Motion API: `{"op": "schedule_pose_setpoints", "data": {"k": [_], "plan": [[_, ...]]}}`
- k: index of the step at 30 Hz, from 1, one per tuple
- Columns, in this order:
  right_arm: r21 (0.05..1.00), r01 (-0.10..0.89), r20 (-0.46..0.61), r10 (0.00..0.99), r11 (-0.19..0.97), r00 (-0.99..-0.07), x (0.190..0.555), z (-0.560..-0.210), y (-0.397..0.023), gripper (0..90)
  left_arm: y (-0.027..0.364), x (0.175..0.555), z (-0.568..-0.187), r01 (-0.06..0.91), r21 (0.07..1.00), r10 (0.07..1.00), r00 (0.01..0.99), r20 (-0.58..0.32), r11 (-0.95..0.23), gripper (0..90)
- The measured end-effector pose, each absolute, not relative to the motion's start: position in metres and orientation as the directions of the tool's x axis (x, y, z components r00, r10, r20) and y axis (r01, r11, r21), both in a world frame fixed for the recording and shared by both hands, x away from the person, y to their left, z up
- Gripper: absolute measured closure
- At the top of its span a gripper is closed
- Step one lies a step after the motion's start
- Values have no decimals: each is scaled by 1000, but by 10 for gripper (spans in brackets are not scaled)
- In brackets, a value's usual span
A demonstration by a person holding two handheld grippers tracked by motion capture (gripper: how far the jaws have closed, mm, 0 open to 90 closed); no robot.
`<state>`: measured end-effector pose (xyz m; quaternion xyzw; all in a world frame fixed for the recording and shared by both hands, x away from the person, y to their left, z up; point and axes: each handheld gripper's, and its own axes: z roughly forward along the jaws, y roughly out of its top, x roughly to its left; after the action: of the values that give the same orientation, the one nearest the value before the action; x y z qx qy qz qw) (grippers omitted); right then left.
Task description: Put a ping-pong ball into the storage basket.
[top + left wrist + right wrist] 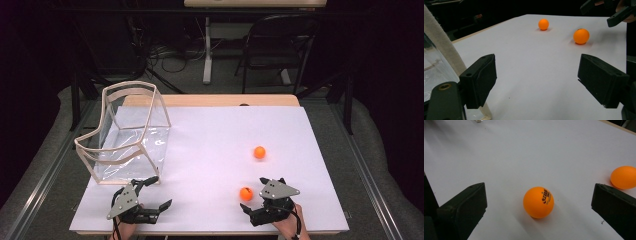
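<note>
Orange table-tennis balls are what I am working on, but the biggest thing on the desk (210, 145) is the clear plastic bin with a pale wooden frame (127, 132). It stands at the desk's left edge, tipped so its opening faces right. Through its clear walls I see nothing inside it.

My left tongs (150, 192) sit near the front left corner, just in front of the bin. Their jaws are spread wide and grip nothing. In the left gripper view the bin's pale frame post (445, 47) stands just beside one jaw.

My right tongs (252, 195) sit near the front edge, right of centre. They are also wide open and empty.

The nearer orange ball with dark printed lettering (538, 202) lies on the white sheet close to the front edge. In the right gripper view it rests between the two open jaws, clear of both. The second plain orange ball (259, 152) lies farther back, toward the middle right of the desk, well apart from the bin.
</note>
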<state>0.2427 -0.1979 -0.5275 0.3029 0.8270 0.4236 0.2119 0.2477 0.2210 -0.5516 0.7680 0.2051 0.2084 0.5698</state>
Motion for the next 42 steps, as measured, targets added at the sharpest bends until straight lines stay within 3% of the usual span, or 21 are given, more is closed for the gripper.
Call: {"op": "schedule_pose_setpoints", "data": {"k": [27, 42], "plan": [[746, 447, -39, 703, 493, -711, 265, -537, -182, 3, 221, 248, -552, 75, 963, 544, 835, 82, -260, 156], [711, 490, -40, 725, 504, -688, 267, -546, -180, 238, 221, 249, -552, 77, 963, 543, 836, 78, -258, 156]]}}
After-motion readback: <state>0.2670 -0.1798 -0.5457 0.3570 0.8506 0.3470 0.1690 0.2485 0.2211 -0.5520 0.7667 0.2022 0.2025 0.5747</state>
